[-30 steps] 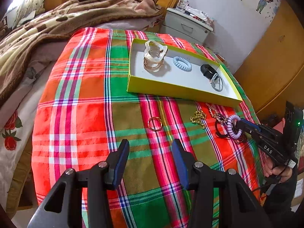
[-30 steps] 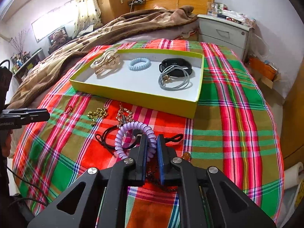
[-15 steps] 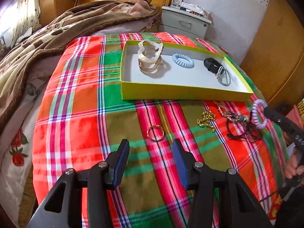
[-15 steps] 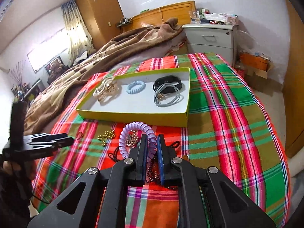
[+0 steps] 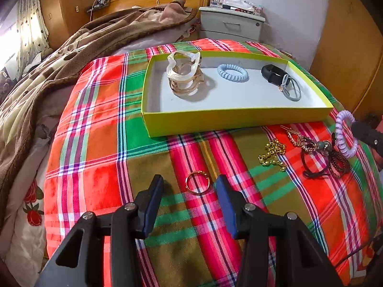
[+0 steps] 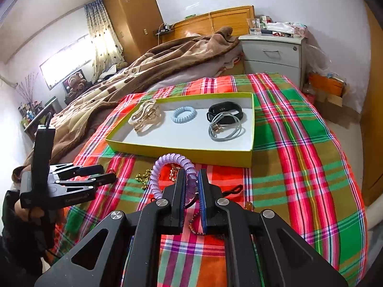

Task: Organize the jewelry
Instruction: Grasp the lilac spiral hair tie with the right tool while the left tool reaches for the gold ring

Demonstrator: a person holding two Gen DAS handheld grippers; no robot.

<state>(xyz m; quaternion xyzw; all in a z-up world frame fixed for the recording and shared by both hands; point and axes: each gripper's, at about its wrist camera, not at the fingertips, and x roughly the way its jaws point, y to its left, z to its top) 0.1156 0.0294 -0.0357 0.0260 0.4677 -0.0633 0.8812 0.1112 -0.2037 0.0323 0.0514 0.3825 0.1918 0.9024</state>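
Right, we had the right hand-held gripper (image 6: pixel 190 179) pinching the purple coil hair tie (image 6: pixel 167 167) between its pads, and it had lifted it off the plaid cloth (image 5: pixel 95 143); a second earlier that tie was still down among the tangled pile. From the left wrist view the tie (image 5: pixel 344 134) hung in the air just past the near right corner of the yellow box (image 5: pixel 239 119), not yet over it.

Our left hand-held gripper (image 5: pixel 189 191) was spread wide, holding nothing, and had closed in on the gold ring (image 5: pixel 197 182), which lay on the cloth between its fingertips. Earlier it sat well short of the ring.

Inside the box we already had the clear hair claws (image 5: pixel 184 76), a blue coil tie (image 5: pixel 232 72), a black band (image 5: pixel 273 73) and a grey elastic (image 5: pixel 290 88). Left out on the cloth: gold chain (image 5: pixel 273 154), a second chain and the dark beaded bracelets (image 5: pixel 325 160), bunched together.

Our read: purple tie was mid-transfer, next step a short carry over the box wall and release, likely beside the blue coil. Ring pick looked lined up, but it's thin and flat on soft fabric, so we expected the fingers might snag cloth or skid it away.
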